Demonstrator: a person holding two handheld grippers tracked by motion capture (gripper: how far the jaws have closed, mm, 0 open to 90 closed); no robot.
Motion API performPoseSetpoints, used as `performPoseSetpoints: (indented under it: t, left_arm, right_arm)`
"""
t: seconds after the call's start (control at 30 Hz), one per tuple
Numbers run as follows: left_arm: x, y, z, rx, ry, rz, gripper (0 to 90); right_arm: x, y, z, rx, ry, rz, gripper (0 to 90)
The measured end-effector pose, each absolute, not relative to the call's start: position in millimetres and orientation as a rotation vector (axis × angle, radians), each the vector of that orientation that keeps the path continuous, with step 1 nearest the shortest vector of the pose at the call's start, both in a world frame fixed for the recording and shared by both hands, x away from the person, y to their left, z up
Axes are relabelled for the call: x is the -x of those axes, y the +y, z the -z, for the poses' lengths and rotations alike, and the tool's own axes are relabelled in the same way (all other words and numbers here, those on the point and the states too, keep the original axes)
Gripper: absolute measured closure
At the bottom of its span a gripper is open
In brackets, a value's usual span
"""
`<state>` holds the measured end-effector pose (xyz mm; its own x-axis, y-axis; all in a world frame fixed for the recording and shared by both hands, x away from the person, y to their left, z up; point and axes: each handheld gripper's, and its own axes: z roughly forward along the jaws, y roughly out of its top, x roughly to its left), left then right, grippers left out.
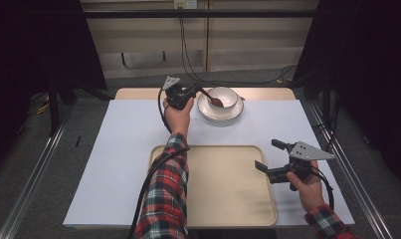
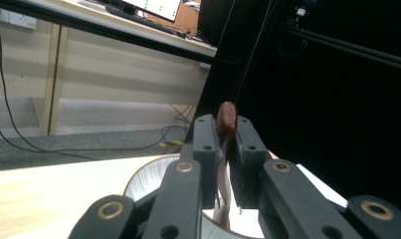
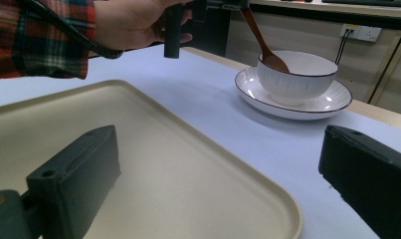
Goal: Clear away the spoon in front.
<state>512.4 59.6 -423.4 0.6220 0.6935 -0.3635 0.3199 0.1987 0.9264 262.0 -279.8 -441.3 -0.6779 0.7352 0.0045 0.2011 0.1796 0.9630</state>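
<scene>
The left claw is clamped on the handle of a brown spoon, its jaws pressed against the wood on both sides, as the left gripper view shows. The spoon leans with its scoop end down inside the white bowl, which sits on a saucer at the far edge of the surface. The step in hand looks like the grasp just made, with the lift out of the bowl yet to come. The next move likely calls for raising the spoon clear of the rim without tipping the bowl, then carrying it toward the beige tray nearer the person. On the right, the right claw hangs with jaws well apart and nothing between them, over the tray's right edge.
</scene>
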Motion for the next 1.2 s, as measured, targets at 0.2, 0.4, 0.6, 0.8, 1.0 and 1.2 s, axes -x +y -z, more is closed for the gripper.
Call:
performPoseSetpoints:
  t: [0.2,0.4,0.6,0.8,1.0,1.2]
  left_arm:
    - [-513,65,408,-1.371,0.911,-0.335,83.2]
    - [-512,67,391,-1.315,0.907,-0.327,83.3]
    - [-508,71,376,-1.296,0.887,-0.319,83.3]
    - [-502,82,365,-1.342,0.844,-0.32,83.3]
    - [-496,90,360,-1.371,0.83,-0.307,83.4]
    - [-488,97,356,-1.36,0.824,-0.264,83.5]
  right_arm:
    - [-263,-280,441,-0.885,1.984,-1.525,2.4]
    - [-263,-280,441,-0.891,1.986,-1.528,2.4]
    - [-262,-280,441,-0.874,1.998,-1.515,2.4]
    - [-260,-279,441,-0.871,1.997,-1.512,2.4]
    - [-259,-278,441,-0.874,2.0,-1.512,2.4]
    - [-259,-278,441,-0.858,2.008,-1.505,2.3]
